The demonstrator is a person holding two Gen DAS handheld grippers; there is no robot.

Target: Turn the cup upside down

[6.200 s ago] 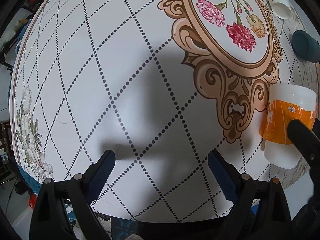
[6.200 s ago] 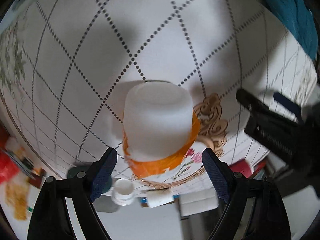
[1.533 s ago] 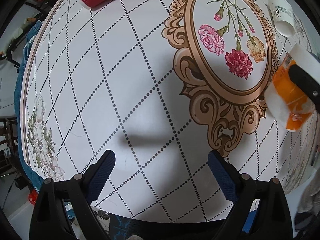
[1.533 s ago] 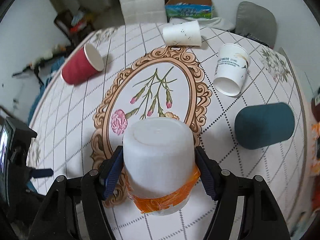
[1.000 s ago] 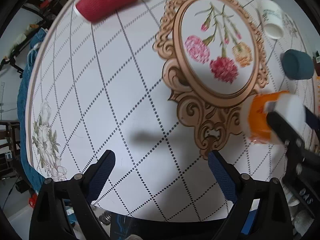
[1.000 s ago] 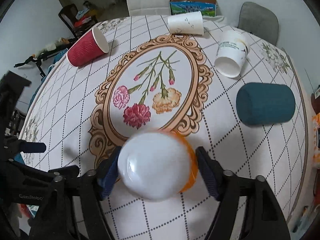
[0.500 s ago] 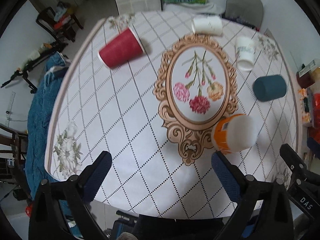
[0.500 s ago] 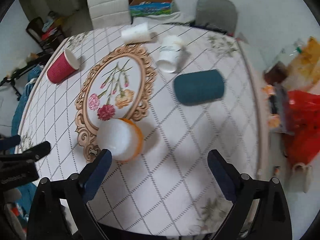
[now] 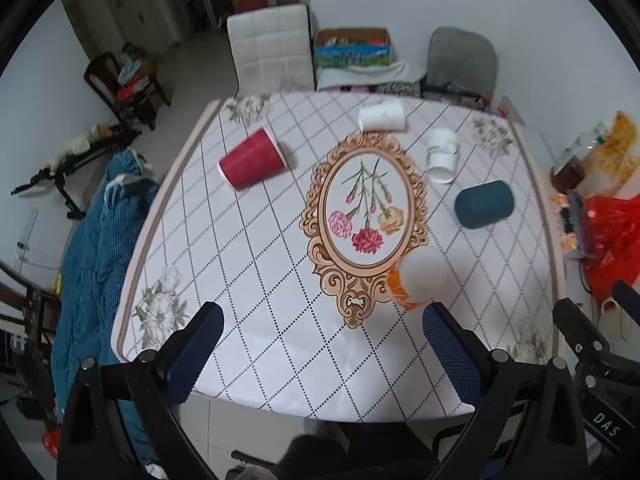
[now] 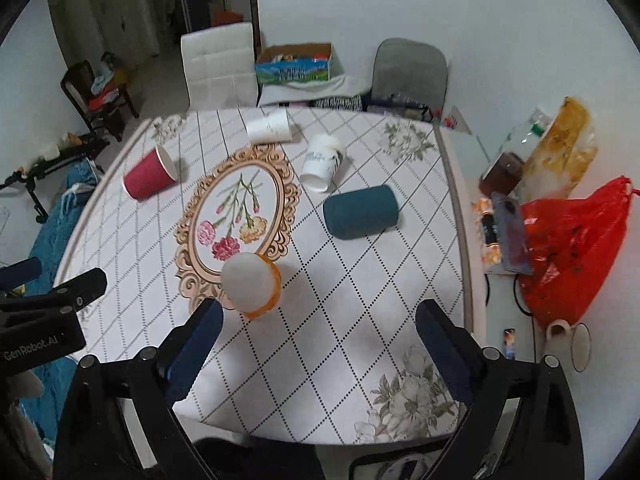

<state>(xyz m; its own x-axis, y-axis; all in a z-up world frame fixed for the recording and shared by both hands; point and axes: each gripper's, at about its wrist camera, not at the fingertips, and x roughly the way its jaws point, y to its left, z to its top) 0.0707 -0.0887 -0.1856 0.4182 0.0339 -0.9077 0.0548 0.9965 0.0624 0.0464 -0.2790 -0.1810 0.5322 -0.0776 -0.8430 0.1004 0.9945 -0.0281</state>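
A white cup with an orange band (image 9: 421,278) stands upside down on the table (image 9: 260,292), at the lower right edge of the oval flower frame; it also shows in the right wrist view (image 10: 251,283). My left gripper (image 9: 322,332) is open and empty, high above the table's near edge. My right gripper (image 10: 318,330) is open and empty, also high above, with the cup just beyond its left finger. Neither gripper touches the cup.
Lying on their sides are a red cup (image 9: 251,163), a white cup (image 9: 381,117), a printed white cup (image 9: 442,157) and a teal cup (image 9: 483,204). A red bag (image 10: 572,248) and clutter sit right of the table. Chairs (image 9: 270,46) stand behind it.
The right gripper let go of the cup, leaving it upside down on the table. Both grippers rose and pulled back far from the table.
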